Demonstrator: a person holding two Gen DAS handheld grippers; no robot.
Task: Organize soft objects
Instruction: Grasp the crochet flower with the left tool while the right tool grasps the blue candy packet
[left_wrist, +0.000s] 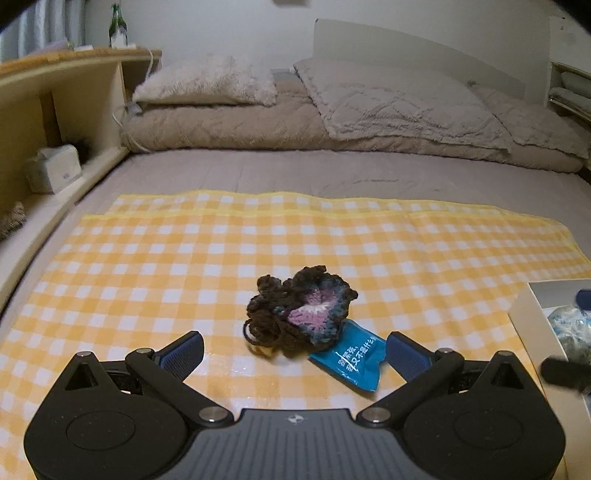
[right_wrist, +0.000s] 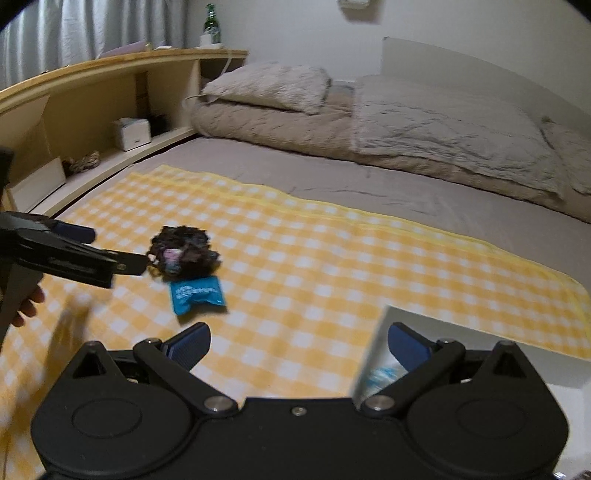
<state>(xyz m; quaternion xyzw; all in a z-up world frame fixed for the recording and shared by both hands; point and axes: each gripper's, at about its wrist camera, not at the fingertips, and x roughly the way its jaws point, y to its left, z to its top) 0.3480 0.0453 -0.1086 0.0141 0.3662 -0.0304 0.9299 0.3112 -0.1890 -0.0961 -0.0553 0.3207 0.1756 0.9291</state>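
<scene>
On the bed, a yellow checked cloth (left_wrist: 147, 258) carries a dark crocheted piece (left_wrist: 299, 310) lying partly over a teal packet (left_wrist: 351, 360). The left gripper (left_wrist: 293, 350) hangs just short of them, jaws spread wide and empty. The right gripper (right_wrist: 297, 343), equally splayed, sits at the white box (left_wrist: 524, 314) (something bluish-white and crinkly lies inside).
</scene>
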